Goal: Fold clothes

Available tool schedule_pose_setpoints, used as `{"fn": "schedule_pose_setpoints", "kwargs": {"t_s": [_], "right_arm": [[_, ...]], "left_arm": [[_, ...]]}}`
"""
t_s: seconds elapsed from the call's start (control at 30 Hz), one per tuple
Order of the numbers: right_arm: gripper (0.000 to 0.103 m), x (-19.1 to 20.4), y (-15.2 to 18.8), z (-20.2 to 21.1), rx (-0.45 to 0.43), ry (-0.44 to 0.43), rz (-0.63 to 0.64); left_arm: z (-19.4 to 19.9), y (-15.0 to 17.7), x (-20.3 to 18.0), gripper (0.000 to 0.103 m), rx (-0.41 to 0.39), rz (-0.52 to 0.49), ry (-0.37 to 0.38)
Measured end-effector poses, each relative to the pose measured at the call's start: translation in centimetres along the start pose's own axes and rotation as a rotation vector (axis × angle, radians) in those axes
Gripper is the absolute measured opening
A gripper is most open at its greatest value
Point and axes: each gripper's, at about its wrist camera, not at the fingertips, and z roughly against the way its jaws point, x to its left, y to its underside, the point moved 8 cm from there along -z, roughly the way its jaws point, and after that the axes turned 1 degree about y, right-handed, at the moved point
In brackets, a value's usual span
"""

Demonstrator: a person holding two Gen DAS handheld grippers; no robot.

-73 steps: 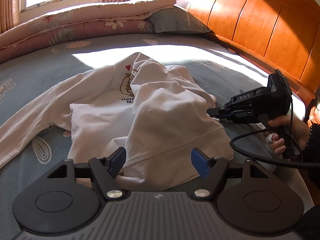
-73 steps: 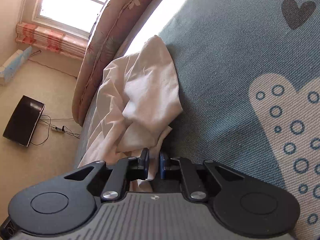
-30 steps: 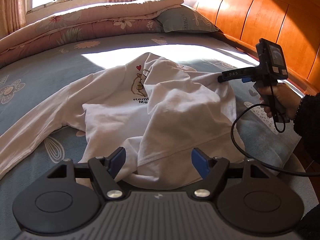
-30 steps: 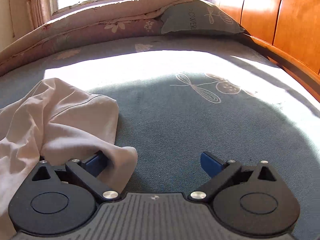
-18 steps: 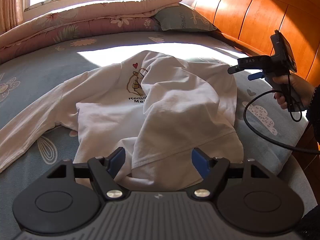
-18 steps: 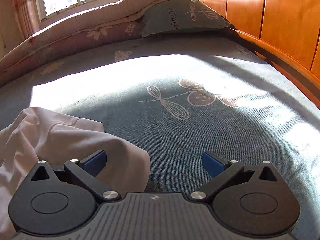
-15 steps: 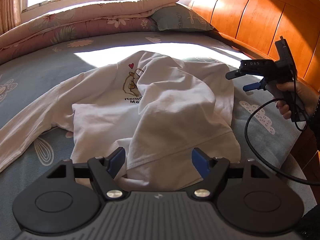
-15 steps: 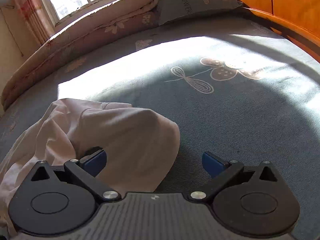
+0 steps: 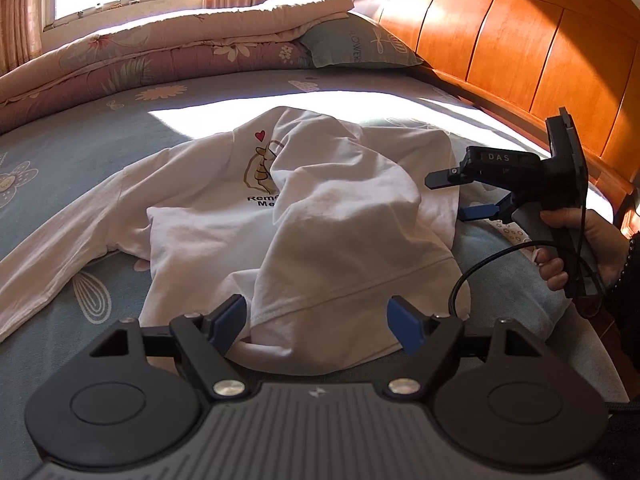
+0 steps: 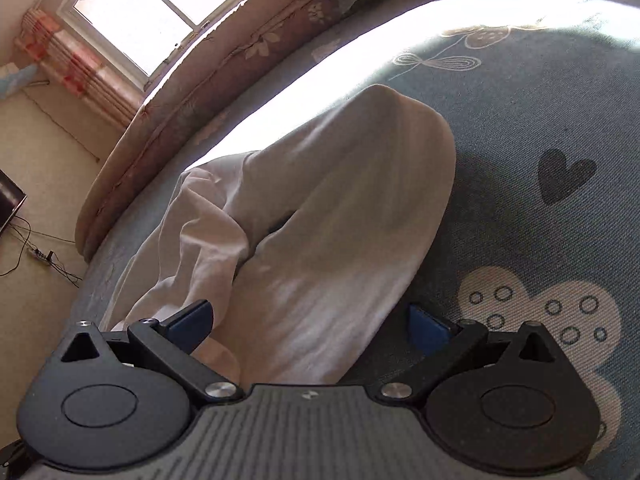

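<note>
A white long-sleeved shirt (image 9: pixel 320 208) with a heart and hand print lies crumpled on the blue patterned bed sheet (image 9: pixel 80 160), its right side folded over the middle. My left gripper (image 9: pixel 316 314) hovers at the near hem. Its jaws are opening, the hem lies between them, and the pads do not press on it. My right gripper (image 9: pixel 452 196), held by a hand (image 9: pixel 580 240), is at the shirt's right edge, rolled so one finger is above the other. In the right wrist view the right gripper (image 10: pixel 308 320) stands open with a fold of the shirt (image 10: pixel 340 208) between its fingers.
An orange wooden headboard (image 9: pixel 520 60) runs along the right. A folded floral quilt (image 9: pixel 160 60) and a blue pillow (image 9: pixel 360 44) lie at the far side under the window. A black cable (image 9: pixel 480 264) hangs from the right gripper. The floor (image 10: pixel 40 160) lies beyond the bed's far edge.
The right gripper, shut on the cloth at first, let it go, then rolled and came down to the shirt's right edge. The left gripper stayed put, jaws slightly wider.
</note>
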Motion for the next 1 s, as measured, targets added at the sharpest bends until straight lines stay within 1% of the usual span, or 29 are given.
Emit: {"fn": "schedule_pose_setpoints", "kwargs": {"t_s": [0.1,0.23,0.3,0.33,0.37,0.47,0.57,0.67,0.8,1.0], "right_arm": [[0.103,0.6,0.9,0.2,0.001,0.034,0.062],[0.103,1.7,2.3,0.2,0.017,0.160,0.246],[0.103,3.0,3.4,-0.5,0.042,0.257,0.381],[0.103,3.8,4.0,-0.9,0.056,0.292,0.446],[0.103,4.6,4.5,-1.2,0.060,0.295,0.489],[0.103,6.8,5.2,-1.9,0.054,0.280,0.567],[0.103,7.4,4.8,-3.1,0.030,0.356,0.660],[0.103,6.6,3.9,-3.7,-0.002,0.405,0.689],[0.103,4.4,1.7,-1.9,-0.079,0.512,0.659],[0.103,-2.1,-1.9,2.6,-0.149,0.634,0.509]], "left_arm": [[-0.2,0.2,0.2,0.079,0.008,0.004,-0.009],[-0.2,0.4,0.0,0.078,0.006,0.006,-0.002],[-0.1,0.4,-0.1,0.079,0.006,-0.002,-0.005],[-0.1,0.3,-0.1,0.079,0.005,-0.004,-0.009],[0.0,0.3,-0.1,0.079,0.003,-0.003,-0.010],[0.1,0.3,0.1,0.079,0.004,0.001,-0.015],[0.2,0.4,0.3,0.079,0.007,0.005,-0.025],[0.4,0.5,0.5,0.079,0.007,0.011,-0.028],[0.4,0.6,0.7,0.079,0.007,0.016,-0.032],[0.1,0.4,0.2,0.079,0.007,0.005,-0.016]]}}
